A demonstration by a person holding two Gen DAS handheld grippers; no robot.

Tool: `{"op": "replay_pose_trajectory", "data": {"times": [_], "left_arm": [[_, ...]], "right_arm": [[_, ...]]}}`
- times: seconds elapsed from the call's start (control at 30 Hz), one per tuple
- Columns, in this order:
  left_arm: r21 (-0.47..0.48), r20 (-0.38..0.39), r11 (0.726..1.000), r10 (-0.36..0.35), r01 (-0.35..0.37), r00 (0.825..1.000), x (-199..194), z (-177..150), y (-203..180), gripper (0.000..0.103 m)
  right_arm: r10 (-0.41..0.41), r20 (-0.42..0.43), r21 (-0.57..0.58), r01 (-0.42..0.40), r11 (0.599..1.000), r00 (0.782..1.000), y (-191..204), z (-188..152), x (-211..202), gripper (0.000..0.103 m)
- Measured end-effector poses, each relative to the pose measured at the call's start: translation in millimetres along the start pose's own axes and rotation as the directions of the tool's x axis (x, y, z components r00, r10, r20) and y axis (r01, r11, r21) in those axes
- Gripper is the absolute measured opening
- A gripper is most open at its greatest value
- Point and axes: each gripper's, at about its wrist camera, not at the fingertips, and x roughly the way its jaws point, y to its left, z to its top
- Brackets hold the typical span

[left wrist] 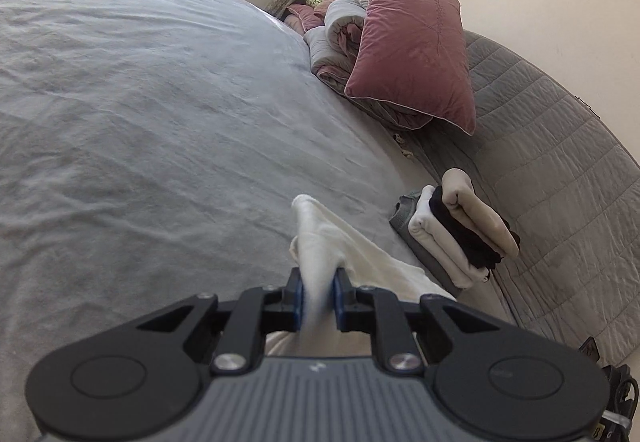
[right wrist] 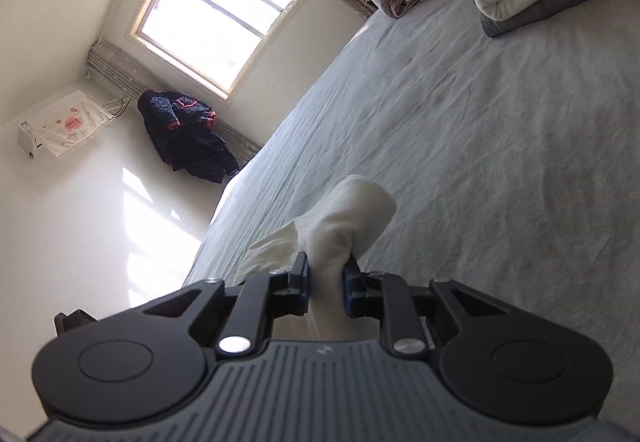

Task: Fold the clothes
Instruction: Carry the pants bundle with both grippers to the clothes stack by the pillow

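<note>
Item: white garment (left wrist: 320, 242), soft fleecy cloth, light and limp. You hold it off the grey bed (left wrist: 140, 101) between both tools. Your left tongs (left wrist: 318, 296) are clenched on one bunched part of it; your right tongs (right wrist: 326, 284) are clenched on another, the cloth puffing out past the pads in each wrist view. Expect it to sag and swing between the two grips, so hold it by edges or corners, not by mid-cloth wads, which are likely to spoil a clean crease. It looks neither slippery nor fragile.

Nearby: a stack of folded clothes (left wrist: 456, 230) in cream, black, white and grey lies on the bed near the quilted headboard (left wrist: 560, 161). A pink pillow (left wrist: 416, 41) leans on a rolled quilt (left wrist: 336, 41) further along. A dark jacket (right wrist: 184, 133) hangs below the window (right wrist: 216, 9).

Obstructions: none on the open stretch of bed ahead; keep the hanging cloth off the folded stack.
</note>
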Motion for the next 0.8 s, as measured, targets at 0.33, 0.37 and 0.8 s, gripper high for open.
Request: {"op": "replay_pose_trajectory", "data": {"times": [0.33, 0.37, 0.8], "left_arm": [[0.077, -0.046, 0.991, -0.108, 0.111, 0.993, 71.6, 7.5, -96.1, 0.014], [0.086, -0.051, 0.989, -0.121, 0.125, 0.991, 79.3, 10.0, -107.0, 0.014], [0.217, -0.056, 0.942, -0.249, 0.255, 0.967, 138.5, 67.7, -230.7, 0.014]], "right_arm": [[-0.052, 0.147, 0.0, 0.053, 0.999, 0.988, -27.6, 45.3, -48.6, 0.02], [-0.057, 0.16, -0.003, 0.058, 0.998, 0.986, -28.5, 49.5, -52.2, 0.02], [-0.087, 0.322, -0.066, 0.114, 0.991, 0.943, -33.5, 132.1, -85.0, 0.02]]}}
